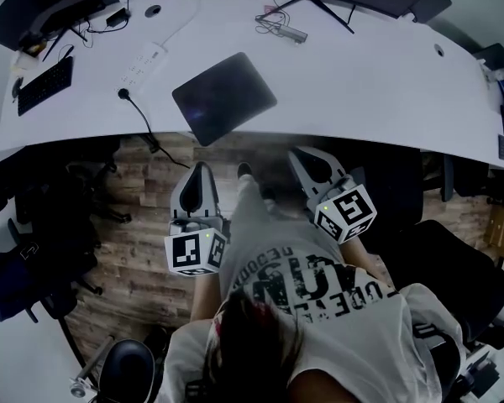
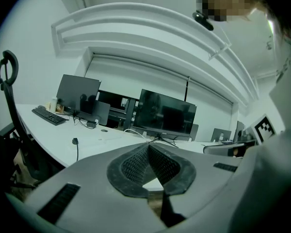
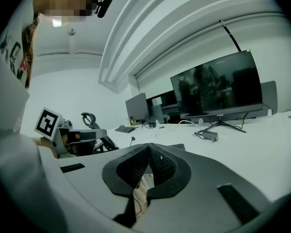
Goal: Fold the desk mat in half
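Grey left claw (image 2: 147, 146), right claw (image 3: 149, 147): closed

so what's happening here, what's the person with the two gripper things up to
A person stands at a white desk with a gripper in each hand. The left gripper and the right gripper are both shut with nothing between their jaws, held short of the desk's front edge and pointing toward it. The dark desk mat lies flat and unfolded near that edge, and neither gripper touches it. The folding has not begun.
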